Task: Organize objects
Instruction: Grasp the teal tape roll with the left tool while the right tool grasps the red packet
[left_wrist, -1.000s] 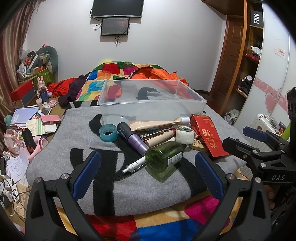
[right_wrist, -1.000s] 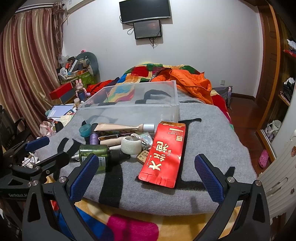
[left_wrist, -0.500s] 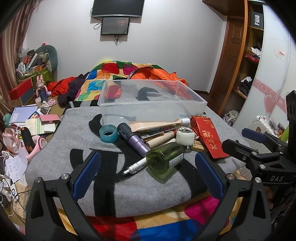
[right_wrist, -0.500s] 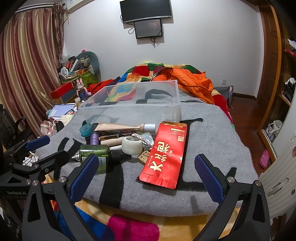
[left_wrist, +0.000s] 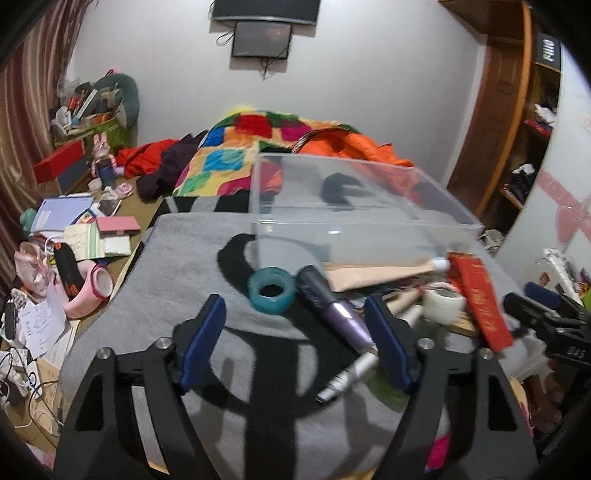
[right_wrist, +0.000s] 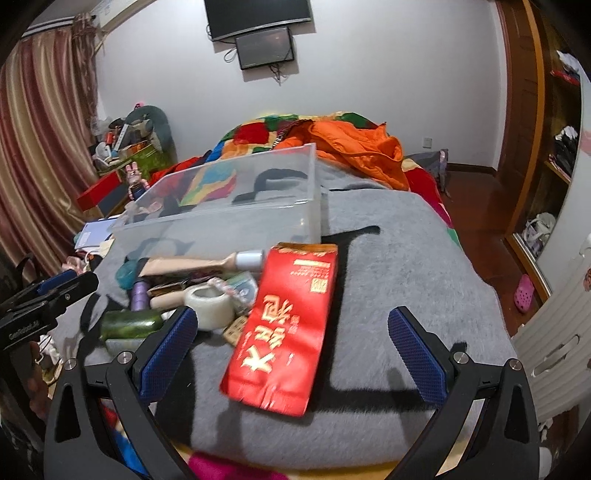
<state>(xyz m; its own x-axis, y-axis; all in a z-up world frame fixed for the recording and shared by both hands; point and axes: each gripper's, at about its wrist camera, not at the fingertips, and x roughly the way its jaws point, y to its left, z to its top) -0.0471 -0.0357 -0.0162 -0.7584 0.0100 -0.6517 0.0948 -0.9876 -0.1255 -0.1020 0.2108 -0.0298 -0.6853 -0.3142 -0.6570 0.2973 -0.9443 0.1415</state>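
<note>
**Closing left jaws over a cluttered grey blanket**

Starting with the left wrist view: the left gripper (left_wrist: 295, 341) fills the lower frame, its black arms tipped with blue textured pads. Its jaws are closing, and between them lie only blanket and the lower end of the purple tube; the pads press on nothing. Just beyond them, at frame centre, sits a translucent teal tape ring (left_wrist: 272, 290), round and hollow. Beside it, a purple tube (left_wrist: 332, 308) with a dark cap lies slanted, and a slim silver pen (left_wrist: 349, 376) runs toward the lower right. Further right are a pale roll of tape (left_wrist: 443, 302), a flat beige tube (left_wrist: 380, 271) and a glossy red packet (left_wrist: 480, 299). A clear plastic box (left_wrist: 354, 206), rectangular and empty, stands behind the pile on the fuzzy grey blanket (left_wrist: 177, 266). This view alone shows the papers and pink items along the left edge, and the right gripper's black frame at the right edge.

Right wrist view: the right gripper (right_wrist: 291, 343) points downward with its jaws spread wide and nothing in its grasp; the red packet (right_wrist: 288, 325) lies flat between the pads, untouched. Only here does the packet's gold lettering face the lens. A dark green glass bottle (right_wrist: 131, 325) lies on its side at the left, clearly visible here, beside the tape roll (right_wrist: 210, 304). The clear box (right_wrist: 236, 206) sits in the upper middle of the frame.
</note>
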